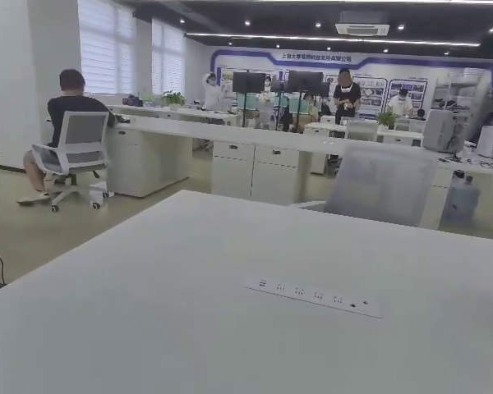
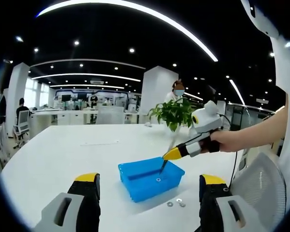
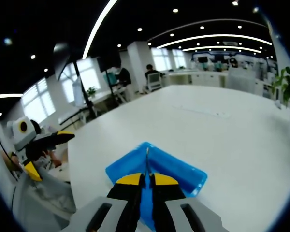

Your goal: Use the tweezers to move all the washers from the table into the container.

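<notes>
Release seems the step in hand: right gripper (image 3: 146, 180), clamped on the tweezers (image 3: 147, 162), holds their tips in the container (image 3: 180, 172) just ahead. Idle left gripper (image 2: 150, 180) hangs open; two washers (image 2: 170, 204) just ahead of it need picking next.

Both grippers are built alike: two black jaws capped in yellow at the tips, each mounted on a pale grey block with a rounded slot cut through it. On the left gripper (image 2: 150, 179) the yellow caps are squared off. The right gripper (image 3: 147, 180) narrows from the side to a yellow nose over a black body. Behind the hand (image 2: 233, 141), the forearm is uncovered, and the garment (image 2: 286, 92) above it seems to be a white top, blurred at the edge.
</notes>
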`<state>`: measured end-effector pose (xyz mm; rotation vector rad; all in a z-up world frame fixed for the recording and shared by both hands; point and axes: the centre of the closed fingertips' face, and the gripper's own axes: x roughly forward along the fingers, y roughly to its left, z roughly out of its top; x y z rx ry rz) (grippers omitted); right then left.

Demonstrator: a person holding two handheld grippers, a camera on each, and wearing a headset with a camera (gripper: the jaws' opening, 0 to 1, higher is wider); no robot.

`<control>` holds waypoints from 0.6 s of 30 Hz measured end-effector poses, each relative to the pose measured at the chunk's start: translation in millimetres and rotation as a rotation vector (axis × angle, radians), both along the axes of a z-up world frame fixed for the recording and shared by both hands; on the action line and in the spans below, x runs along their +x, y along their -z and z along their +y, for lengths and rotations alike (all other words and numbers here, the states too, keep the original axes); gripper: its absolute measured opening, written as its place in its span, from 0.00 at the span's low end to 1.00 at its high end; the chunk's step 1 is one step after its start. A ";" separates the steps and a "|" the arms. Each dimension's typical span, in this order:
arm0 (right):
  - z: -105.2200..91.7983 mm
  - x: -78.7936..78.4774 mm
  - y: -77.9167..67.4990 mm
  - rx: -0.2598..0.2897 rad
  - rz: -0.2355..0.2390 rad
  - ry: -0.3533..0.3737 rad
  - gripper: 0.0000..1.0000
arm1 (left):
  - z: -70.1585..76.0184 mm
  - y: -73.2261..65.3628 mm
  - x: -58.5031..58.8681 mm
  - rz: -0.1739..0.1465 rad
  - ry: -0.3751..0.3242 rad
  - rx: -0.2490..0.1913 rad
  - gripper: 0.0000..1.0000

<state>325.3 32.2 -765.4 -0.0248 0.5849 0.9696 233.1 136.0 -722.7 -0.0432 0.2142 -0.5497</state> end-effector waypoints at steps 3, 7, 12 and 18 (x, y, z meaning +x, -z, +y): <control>3.1 -7.0 -8.1 0.021 -0.003 -0.014 0.03 | -0.3 0.6 0.0 0.000 0.004 0.000 0.86; 7.5 -15.5 -18.0 0.063 0.002 -0.021 0.03 | -0.7 2.5 -0.3 0.002 0.009 0.006 0.86; 17.1 -31.2 -21.9 0.088 0.014 -0.064 0.04 | -0.8 2.7 -0.6 0.004 0.011 0.001 0.86; 26.2 -48.7 -16.0 0.085 0.031 -0.117 0.03 | -2.4 2.2 -1.2 0.005 0.016 0.008 0.85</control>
